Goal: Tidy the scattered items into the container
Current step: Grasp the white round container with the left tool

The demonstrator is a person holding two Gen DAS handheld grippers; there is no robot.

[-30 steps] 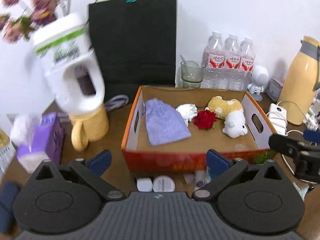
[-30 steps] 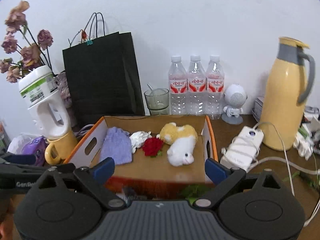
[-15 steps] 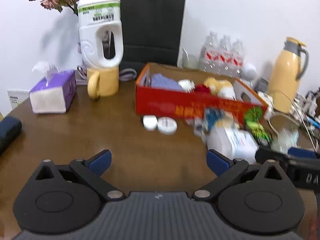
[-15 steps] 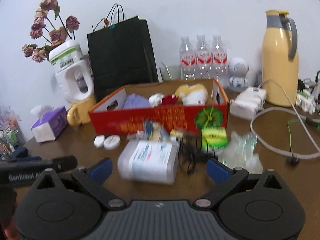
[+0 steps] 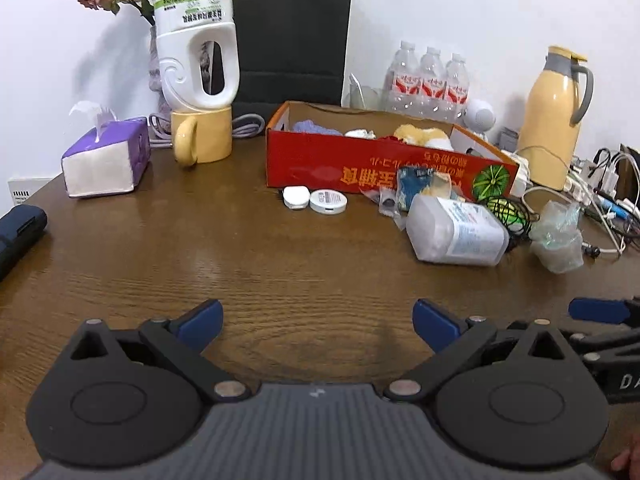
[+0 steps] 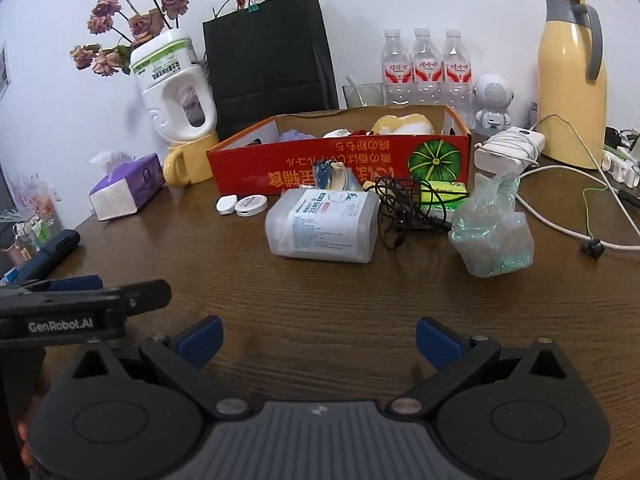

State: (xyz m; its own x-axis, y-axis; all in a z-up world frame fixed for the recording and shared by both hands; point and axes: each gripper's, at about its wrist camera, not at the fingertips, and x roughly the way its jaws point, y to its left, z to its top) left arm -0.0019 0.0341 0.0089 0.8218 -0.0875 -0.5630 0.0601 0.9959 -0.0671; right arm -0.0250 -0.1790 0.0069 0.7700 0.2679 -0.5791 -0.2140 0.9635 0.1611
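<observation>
A red cardboard box [image 5: 344, 160] [image 6: 360, 164] stands at the table's far side and holds a purple cloth [image 5: 316, 127], a red flower and a plush toy [image 6: 402, 124]. In front of it lie a translucent wipes pack [image 5: 456, 230] [image 6: 326, 224], two small white cases [image 5: 316, 199] [image 6: 244, 204], a blue snack packet [image 5: 414, 186], a black cable [image 6: 404, 208], a green packet [image 6: 444, 194] and a crumpled clear bag [image 5: 558, 232] [image 6: 494, 228]. My left gripper [image 5: 316, 322] and right gripper [image 6: 318, 340] are open, empty, low over the near table, well short of the items.
A tissue box [image 5: 106, 160], a yellow mug under a white jug [image 5: 196, 60], a black paper bag [image 5: 292, 36], water bottles [image 6: 428, 68], a yellow thermos [image 6: 570, 80], a white charger with cords [image 6: 508, 150] and a dark pouch [image 5: 18, 228] ring the table.
Both grippers have pulled back and down from above the box to the near side of the table. The scattered items in front of the box have come into view.
</observation>
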